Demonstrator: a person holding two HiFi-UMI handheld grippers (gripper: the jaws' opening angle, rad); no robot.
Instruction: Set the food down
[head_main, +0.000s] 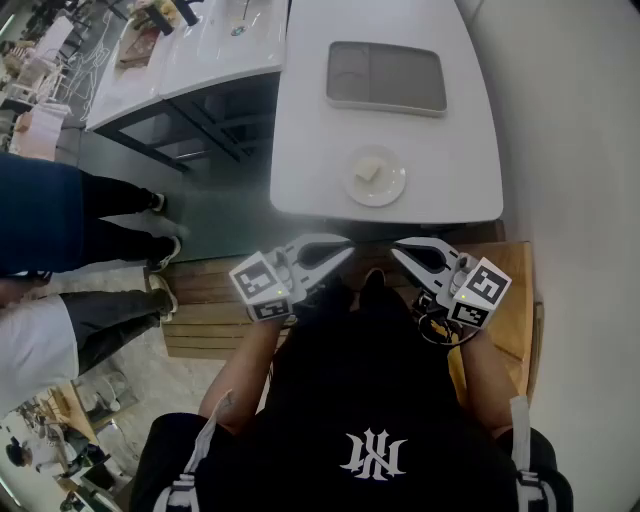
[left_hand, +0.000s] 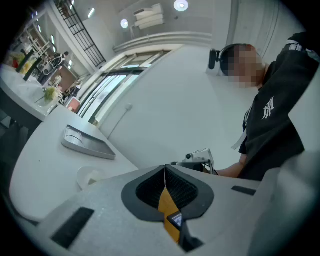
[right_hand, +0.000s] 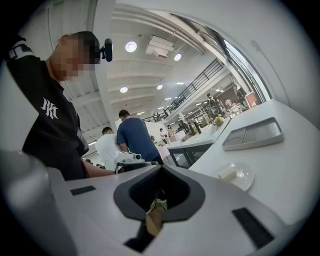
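White bench (head_main: 310, 130) in open hall. We see food (head_main: 368, 171) resting on plate (head_main: 394, 188) near bench's front edge, grey tray (head_main: 386, 77) beyond. We hold left gripper (head_main: 343, 252) and right gripper (head_main: 400, 250) short of bench, both with jaws together, nothing between.

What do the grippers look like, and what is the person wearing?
The left gripper and right gripper are light grey with black inner pads; each carries a white cube with black square markers. Black short-sleeved T-shirt, white emblem.

Black shirt (head_main: 370, 390) with white emblem (head_main: 372, 455); grey left tool (head_main: 343, 252) and right tool (head_main: 400, 252).
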